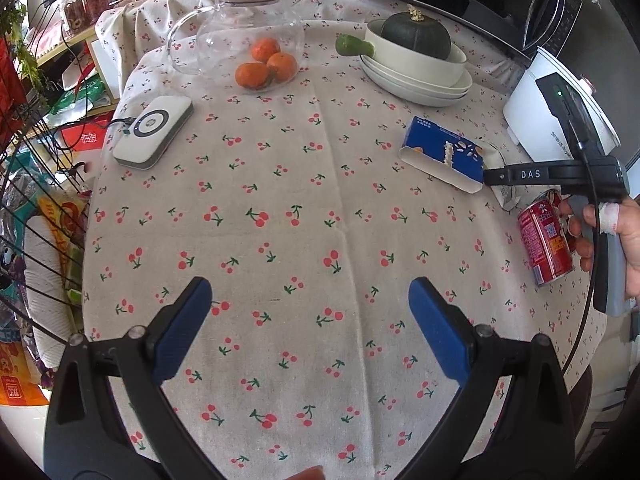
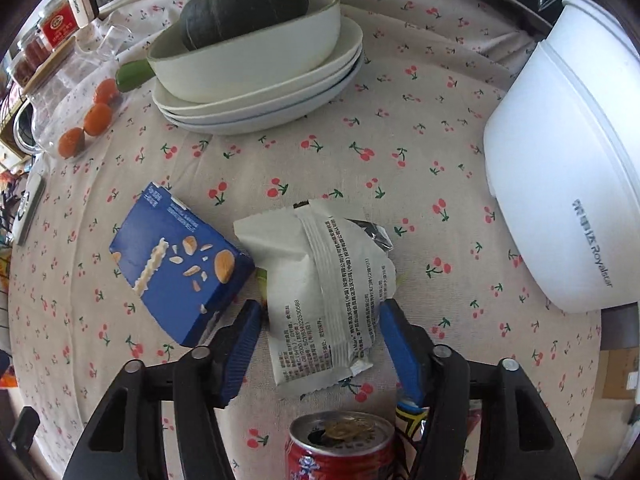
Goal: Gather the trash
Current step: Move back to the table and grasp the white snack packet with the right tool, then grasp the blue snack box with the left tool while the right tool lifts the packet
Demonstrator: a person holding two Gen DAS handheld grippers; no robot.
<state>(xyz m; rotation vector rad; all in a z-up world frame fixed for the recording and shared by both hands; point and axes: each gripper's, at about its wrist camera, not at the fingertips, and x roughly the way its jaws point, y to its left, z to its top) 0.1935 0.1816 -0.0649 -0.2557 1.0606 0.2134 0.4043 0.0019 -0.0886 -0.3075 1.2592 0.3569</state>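
A white crinkled snack wrapper (image 2: 332,292) lies on the cherry-print tablecloth, between the open fingers of my right gripper (image 2: 320,320), which straddles its near half without pinching it. A blue snack box (image 2: 180,264) lies just left of the wrapper; it also shows in the left wrist view (image 1: 444,154). A red drink can (image 2: 340,452) stands under the right gripper; it also shows in the left wrist view (image 1: 546,240). My left gripper (image 1: 310,300) is open and empty above bare cloth. The right gripper (image 1: 494,176) shows there beside the box.
Stacked white plates and a bowl (image 2: 260,92) hold a dark green squash (image 2: 244,4). A white cooker (image 2: 568,184) stands at right. A glass jar (image 1: 244,36) and tangerines (image 1: 266,66) sit at the back, a white charger pad (image 1: 154,130) at left. Clutter lies beyond the left table edge.
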